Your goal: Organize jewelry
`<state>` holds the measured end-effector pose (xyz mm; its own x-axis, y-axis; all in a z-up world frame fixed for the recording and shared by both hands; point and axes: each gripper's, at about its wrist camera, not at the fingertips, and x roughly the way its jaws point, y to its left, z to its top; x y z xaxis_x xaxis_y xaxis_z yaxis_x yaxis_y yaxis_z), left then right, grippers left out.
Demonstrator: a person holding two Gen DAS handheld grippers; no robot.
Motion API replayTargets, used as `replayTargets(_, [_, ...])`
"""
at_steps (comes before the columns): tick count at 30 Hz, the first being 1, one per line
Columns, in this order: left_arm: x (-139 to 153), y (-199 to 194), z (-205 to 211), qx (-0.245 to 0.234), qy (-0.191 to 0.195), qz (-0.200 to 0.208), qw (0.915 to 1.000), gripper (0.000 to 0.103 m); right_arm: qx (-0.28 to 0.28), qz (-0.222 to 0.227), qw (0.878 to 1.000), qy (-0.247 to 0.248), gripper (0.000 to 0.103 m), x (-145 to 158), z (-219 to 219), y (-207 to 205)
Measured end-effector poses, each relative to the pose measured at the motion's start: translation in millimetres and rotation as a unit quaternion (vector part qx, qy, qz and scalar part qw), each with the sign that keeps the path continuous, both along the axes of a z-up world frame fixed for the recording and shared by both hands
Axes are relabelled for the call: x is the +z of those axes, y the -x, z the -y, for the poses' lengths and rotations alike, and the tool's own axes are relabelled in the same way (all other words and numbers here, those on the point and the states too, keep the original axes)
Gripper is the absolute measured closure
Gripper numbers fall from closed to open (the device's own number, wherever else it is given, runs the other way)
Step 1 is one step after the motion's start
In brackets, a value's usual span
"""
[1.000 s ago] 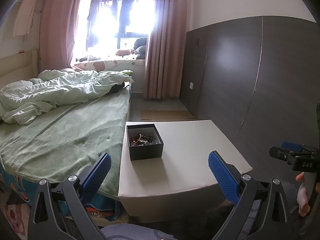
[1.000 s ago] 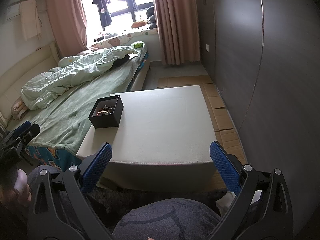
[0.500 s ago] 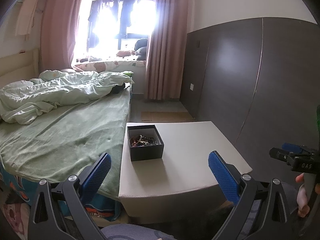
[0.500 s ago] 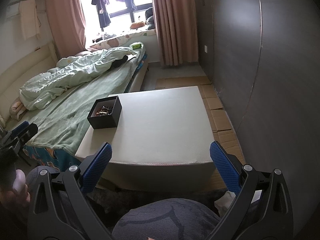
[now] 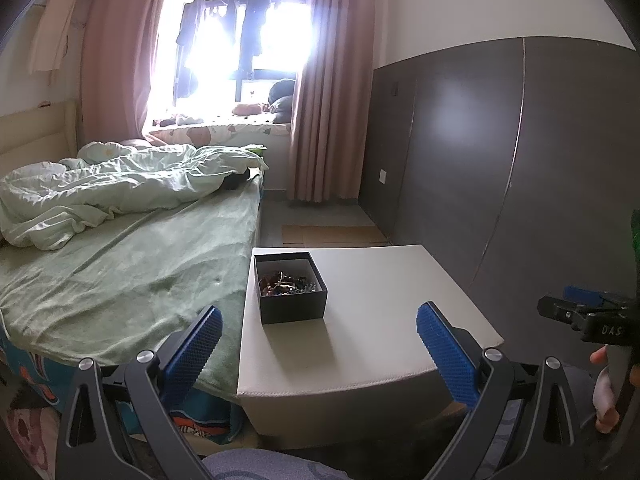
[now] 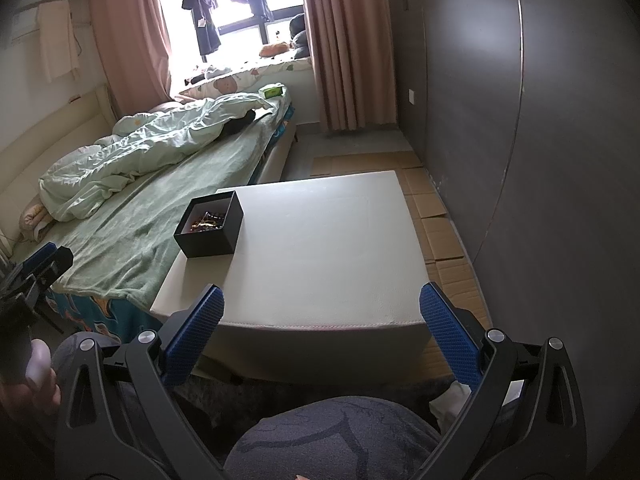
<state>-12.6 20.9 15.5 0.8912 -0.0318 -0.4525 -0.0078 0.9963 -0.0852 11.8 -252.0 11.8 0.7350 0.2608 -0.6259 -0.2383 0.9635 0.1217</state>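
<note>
Bedside white counter (image 6: 320, 240) carries a square black box (image 5: 291, 288) of tangled beaded jewelry (image 5: 286, 283).
Box sits ahead-left of right tool (image 6: 321, 328), nearer left tool (image 5: 319, 340); both gape wide, empty.

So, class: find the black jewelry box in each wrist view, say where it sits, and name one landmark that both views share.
Left wrist view: the black jewelry box sits just left of centre, on the white table's left side, near the bed.
Right wrist view: the box is left of centre, at the table's far left corner.
Shared landmark: the pink curtain beside the window.
</note>
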Motion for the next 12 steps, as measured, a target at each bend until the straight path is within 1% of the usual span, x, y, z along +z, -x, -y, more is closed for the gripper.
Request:
replayTargets(5, [0.6,-0.7,-0.6,-0.004,0.004,0.000,1.0000,0.008,0.000,-0.001,1.000,0.002,0.005,0.2,0.1,0.1])
replayTargets(8, [-1.6,-4.0,2.5,-0.002,-0.004,-0.006,1.0000,0.008,0.000,-0.005,1.000,0.002,0.005,-0.6,-0.7,-3.2])
replayTargets(12, [-3.5,-6.6,2.4,-0.001,-0.004,-0.007,1.0000,0.008,-0.001,-0.007,1.000,0.005,0.005,-1.3,-2.3,-5.2])
